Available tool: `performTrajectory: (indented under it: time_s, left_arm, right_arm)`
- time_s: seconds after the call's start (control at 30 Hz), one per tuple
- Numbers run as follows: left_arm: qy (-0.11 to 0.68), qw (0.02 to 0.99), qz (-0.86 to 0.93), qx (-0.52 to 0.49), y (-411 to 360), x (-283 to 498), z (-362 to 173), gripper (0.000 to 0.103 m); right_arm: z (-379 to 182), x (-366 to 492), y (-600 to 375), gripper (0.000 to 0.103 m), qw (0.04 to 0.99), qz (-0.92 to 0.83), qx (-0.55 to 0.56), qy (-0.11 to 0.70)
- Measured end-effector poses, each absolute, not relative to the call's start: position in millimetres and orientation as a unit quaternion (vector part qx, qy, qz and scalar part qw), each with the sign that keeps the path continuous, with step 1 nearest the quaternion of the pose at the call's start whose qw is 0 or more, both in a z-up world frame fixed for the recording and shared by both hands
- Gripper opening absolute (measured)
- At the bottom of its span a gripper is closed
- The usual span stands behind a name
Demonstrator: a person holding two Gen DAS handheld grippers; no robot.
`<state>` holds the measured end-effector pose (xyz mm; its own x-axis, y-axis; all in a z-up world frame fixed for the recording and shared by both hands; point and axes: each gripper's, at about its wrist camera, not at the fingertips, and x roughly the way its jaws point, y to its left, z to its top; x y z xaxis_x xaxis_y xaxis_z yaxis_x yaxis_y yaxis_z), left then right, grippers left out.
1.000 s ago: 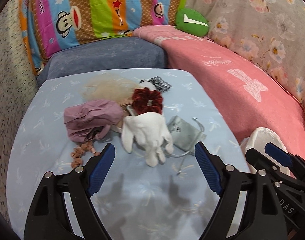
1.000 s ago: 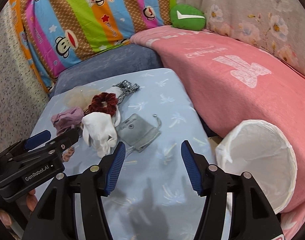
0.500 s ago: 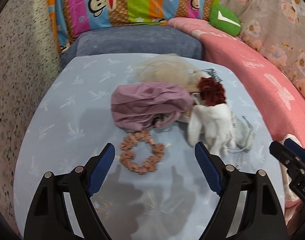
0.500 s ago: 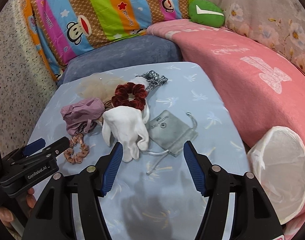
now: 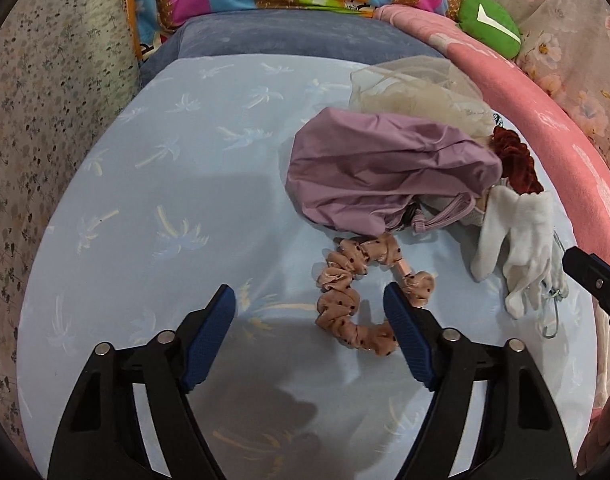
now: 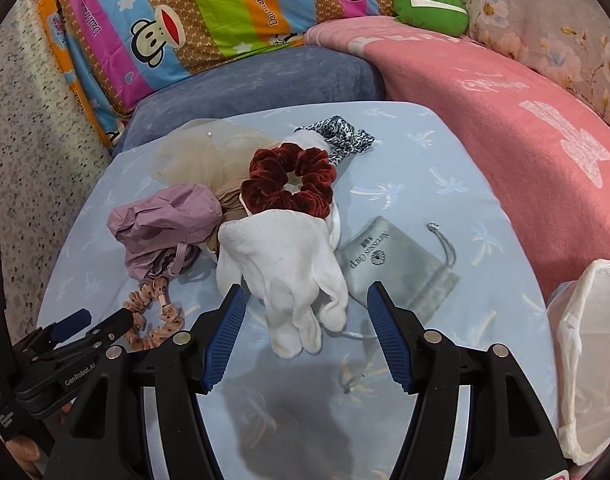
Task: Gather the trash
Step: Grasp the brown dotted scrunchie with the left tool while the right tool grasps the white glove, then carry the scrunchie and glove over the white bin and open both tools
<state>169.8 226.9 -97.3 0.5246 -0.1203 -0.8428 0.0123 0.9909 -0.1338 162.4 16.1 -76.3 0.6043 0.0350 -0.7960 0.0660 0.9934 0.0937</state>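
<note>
Trash bag [image 6: 585,364], white and open-mouthed, sits at the right edge of the pale blue palm-print bedsheet [image 5: 153,208], at four o'clock from the clutter, against the pink blanket [image 6: 505,120]. Open sheet lies to nine o'clock of the heap. Striped monkey-print bedding [image 6: 185,12] and a grey-blue cushion [image 5: 289,36] close off twelve o'clock. In the heap: a beige mesh pouch [image 5: 417,92], a mauve drawstring bag [image 5: 385,172], a white glove [image 6: 289,268], a grey drawstring pouch [image 6: 389,264], a maroon scrunchie [image 6: 289,180] and a peach dotted scrunchie [image 5: 353,300]. The left gripper [image 5: 309,336] is unclenched, jaws just closing in, the peach scrunchie partly between them, untouched. The right gripper [image 6: 305,332] is spread, straddling the glove's fingertips without pressing.
</note>
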Motion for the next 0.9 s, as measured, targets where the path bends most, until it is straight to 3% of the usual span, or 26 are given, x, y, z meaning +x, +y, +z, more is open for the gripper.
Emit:
performTrajectory:
  time_s: [0.27, 0.33, 0.47, 0.57, 0.9]
  left_arm:
    - [0.501, 0.862, -0.054, -0.054, 219.5, 174.0, -110.4, 0.058]
    - [0.498, 0.864, -0.058, -0.047, 216.0, 173.0, -109.9, 0.052]
    - [0.500, 0.861, -0.072, -0.052, 211.2, 170.9, -107.7, 0.023]
    - [0.501, 0.860, -0.079, -0.056, 210.4, 168.9, -105.4, 0.016]
    - [0.464, 0.878, -0.105, -0.047, 188.1, 149.6, -69.0, 0.013]
  right_arm:
    - [-97.1, 178.3, 23.1, 0.058, 0.885, -0.007, 0.056, 0.462]
    - [-101.1, 179.4, 22.7, 0.047, 0.882, -0.005, 0.059, 0.468]
    - [-104.0, 177.9, 21.3, 0.024, 0.878, 0.002, 0.068, 0.473]
    - [-100.7, 172.4, 19.7, 0.012, 0.880, 0.006, 0.070, 0.470]
    - [-57.9, 142.2, 1.9, 0.009, 0.901, 0.008, 0.088, 0.424]
